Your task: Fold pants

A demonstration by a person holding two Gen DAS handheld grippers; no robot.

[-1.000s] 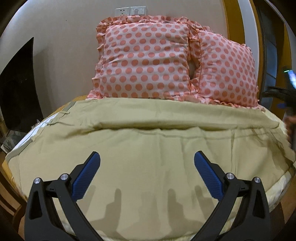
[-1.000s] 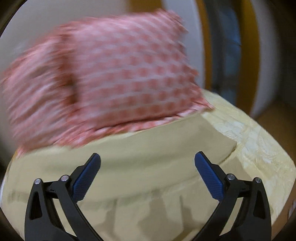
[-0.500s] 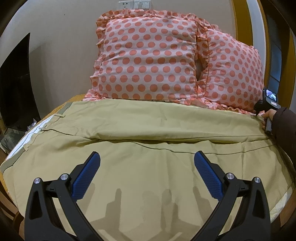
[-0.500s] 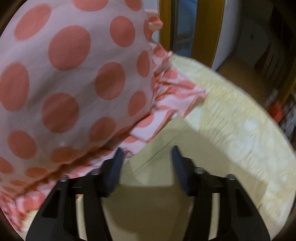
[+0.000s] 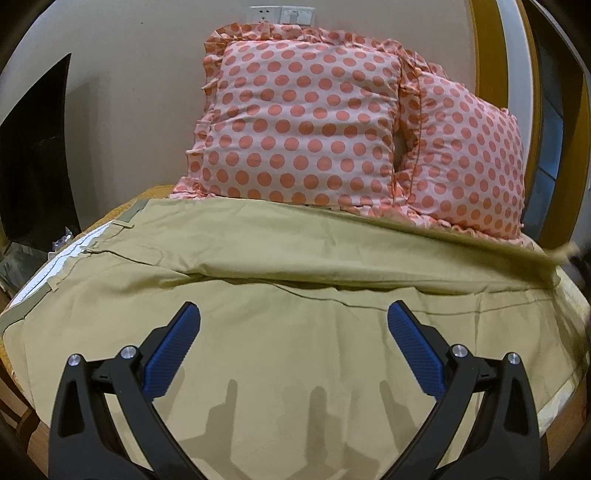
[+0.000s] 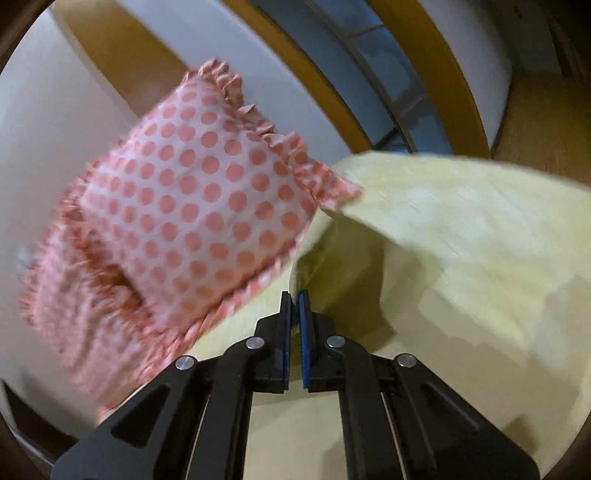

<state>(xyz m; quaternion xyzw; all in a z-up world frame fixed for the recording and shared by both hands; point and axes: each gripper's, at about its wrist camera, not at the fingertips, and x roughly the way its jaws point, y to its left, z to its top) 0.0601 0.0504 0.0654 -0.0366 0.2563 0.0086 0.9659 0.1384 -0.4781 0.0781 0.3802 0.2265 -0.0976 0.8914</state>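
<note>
Bedroom setup: beige wall with a socket plate (image 5: 262, 14) up top, and a bed (image 5: 557, 415) with the khaki pants (image 5: 280, 354) spread sideways across it, right in front of 2 pink polka-dot pillows (image 5: 303, 122) leaning on the wall.

Going left to right: the waistband (image 5: 55, 269) is at the left edge of the bed, with the pale inner lining showing. 1 leg lies flat in the foreground, the other already sits partly doubled over behind it, so there's a long soft ridge running across the middle. The left gripper (image 5: 293, 338) hovers low over the near leg with its tongs spread wide, holding nothing. At the far right the cuff end of the fabric looks raised and motion-blurred.

That matches the right wrist view: the right gripper (image 6: 294, 325) has its tongs pinched together on what I'd guess is a thin edge of the pants near the leg end, though the blur makes it hard to be sure how much cloth is in there.

Handling-wise this looks like light, floppy cotton. It won't slip much, but it'll sag and crease if lifted by 1 corner. I'd grab at seams or hems, cuff on the right, waistband on the left, and keep it taut.
</note>
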